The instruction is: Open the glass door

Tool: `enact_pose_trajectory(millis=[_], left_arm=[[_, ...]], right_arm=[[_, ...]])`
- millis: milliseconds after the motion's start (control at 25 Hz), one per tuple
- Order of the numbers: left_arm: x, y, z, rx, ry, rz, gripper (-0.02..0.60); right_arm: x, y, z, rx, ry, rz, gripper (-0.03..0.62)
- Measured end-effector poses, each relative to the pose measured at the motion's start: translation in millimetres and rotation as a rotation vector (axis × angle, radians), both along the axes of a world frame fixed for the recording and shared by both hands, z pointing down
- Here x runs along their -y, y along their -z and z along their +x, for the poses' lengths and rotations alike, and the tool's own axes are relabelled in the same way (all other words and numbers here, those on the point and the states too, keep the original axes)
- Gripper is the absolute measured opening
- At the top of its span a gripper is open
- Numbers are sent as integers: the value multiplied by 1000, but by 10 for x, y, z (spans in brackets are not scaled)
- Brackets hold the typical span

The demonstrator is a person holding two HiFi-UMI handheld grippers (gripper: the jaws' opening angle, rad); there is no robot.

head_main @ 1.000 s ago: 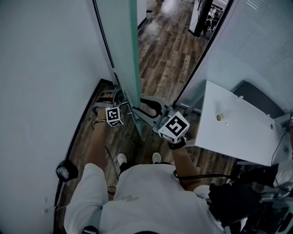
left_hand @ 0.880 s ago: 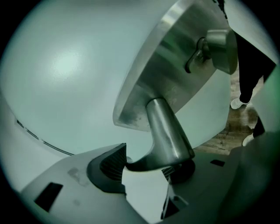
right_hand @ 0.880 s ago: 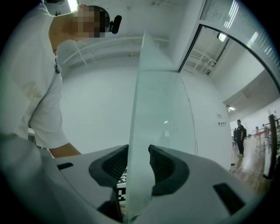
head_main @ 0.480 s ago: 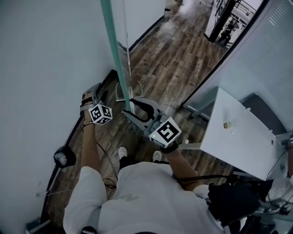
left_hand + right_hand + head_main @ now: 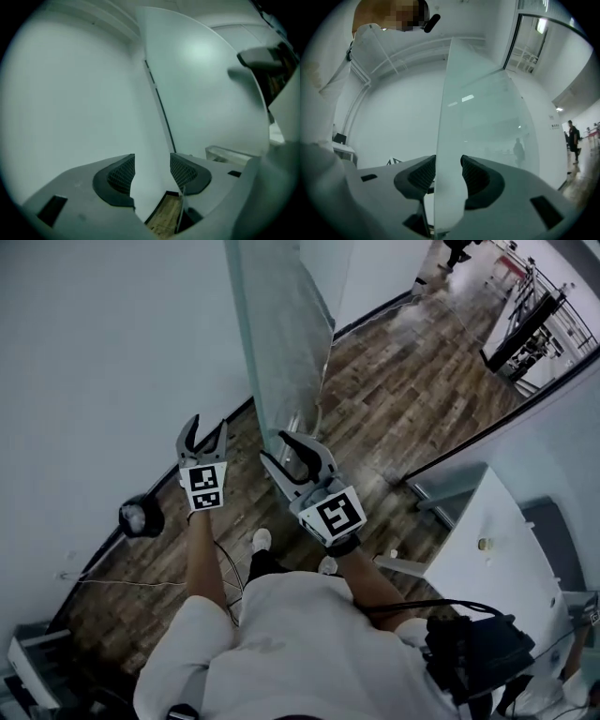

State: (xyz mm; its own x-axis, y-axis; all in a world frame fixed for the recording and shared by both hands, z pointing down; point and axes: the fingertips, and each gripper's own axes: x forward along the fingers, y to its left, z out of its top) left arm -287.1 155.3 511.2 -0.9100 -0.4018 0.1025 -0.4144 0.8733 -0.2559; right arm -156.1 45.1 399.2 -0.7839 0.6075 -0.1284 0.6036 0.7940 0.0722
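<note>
Glass door (image 5: pixel 281 343) stands swung out from the white wall (image 5: pixel 94 352), seen almost edge-on. Its top runs off the frame and its bottom corner is hidden behind the right gripper (image 5: pixel 274 446). That one's jaws have just been opening and sit wide, with the door's edge standing between the pads. Left gripper (image 5: pixel 207 427) right beside it has just spread wide too, with nothing in it. Wall sign (image 5: pixel 555 126) is way too tiny to read.

The glass door (image 5: pixel 281 352) stands edge-on straight ahead. Left of it the white wall (image 5: pixel 103 362) crowds close. Right of it, the wooden floor (image 5: pixel 403 390) lies open.
</note>
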Motion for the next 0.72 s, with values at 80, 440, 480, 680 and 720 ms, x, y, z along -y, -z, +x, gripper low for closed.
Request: enact_pose_trajectory(millis=[80,440,480,680,720], left_arm=[[-220,58,100,-5,33,76,235],[-1120,240,262,42,130,161,235],[-1231,233,240,43,141,161,235],[-1783,247,-10,52,182,166,235],[-1879,272,-58,55,187,167,235]], right_arm=[[-172,-92,-64,-36,53,32,175],[-1092,-158,-563,-94,78,72,156],[-1197,-167,-634,-102,60,71,156],[-1706,-182,-1080,-119,-17,80,155],[-1792,-174,-1163,-121,-29,84,156]])
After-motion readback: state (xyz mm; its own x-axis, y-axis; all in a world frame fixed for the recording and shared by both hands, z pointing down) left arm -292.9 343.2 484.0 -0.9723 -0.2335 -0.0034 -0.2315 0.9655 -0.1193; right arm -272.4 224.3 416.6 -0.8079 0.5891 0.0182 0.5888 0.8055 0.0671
